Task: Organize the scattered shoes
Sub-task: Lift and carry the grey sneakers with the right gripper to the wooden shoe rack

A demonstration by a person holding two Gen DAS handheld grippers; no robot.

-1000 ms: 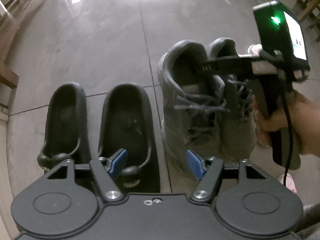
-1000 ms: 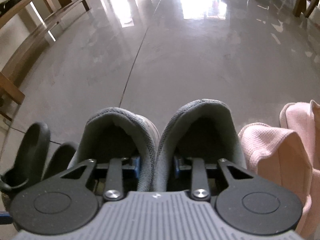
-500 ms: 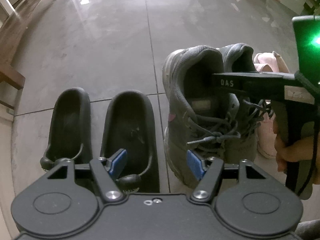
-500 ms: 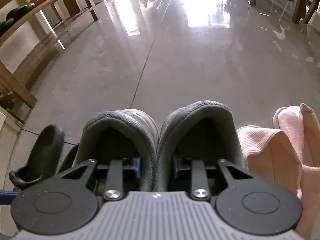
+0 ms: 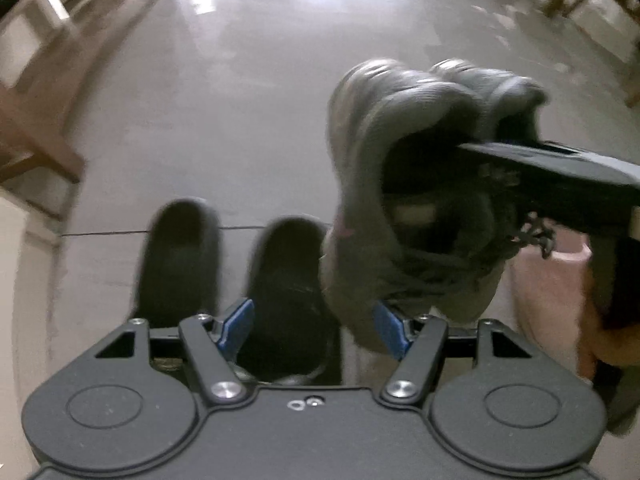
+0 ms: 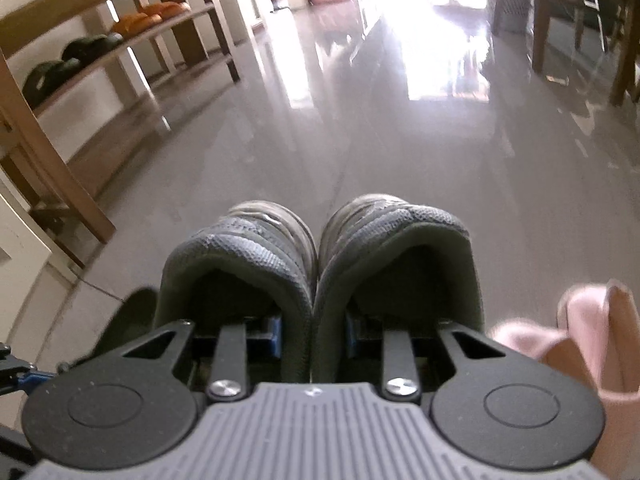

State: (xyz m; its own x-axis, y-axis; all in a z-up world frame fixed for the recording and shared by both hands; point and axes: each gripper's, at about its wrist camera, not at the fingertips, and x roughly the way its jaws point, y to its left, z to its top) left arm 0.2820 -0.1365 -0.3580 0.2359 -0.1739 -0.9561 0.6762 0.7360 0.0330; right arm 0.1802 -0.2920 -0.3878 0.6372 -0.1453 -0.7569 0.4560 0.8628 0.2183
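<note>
While the right gripper (image 6: 312,330) has its jaws clenched on the touching inner collars of the grey sneakers (image 5: 404,200), the pair hangs tilted above the floor (image 5: 240,128), beside the black slippers (image 5: 288,296). Left gripper (image 5: 316,326) hovers there, jaws released.

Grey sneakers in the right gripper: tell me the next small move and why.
Probably carry them left toward the wooden shoe rack and keep the grip closed. The right gripper pinches the two inner collars of the grey sneakers together, and in the left wrist view they appear lifted off the floor. The rack already holds shoes. The left gripper is open over the black slippers.
</note>
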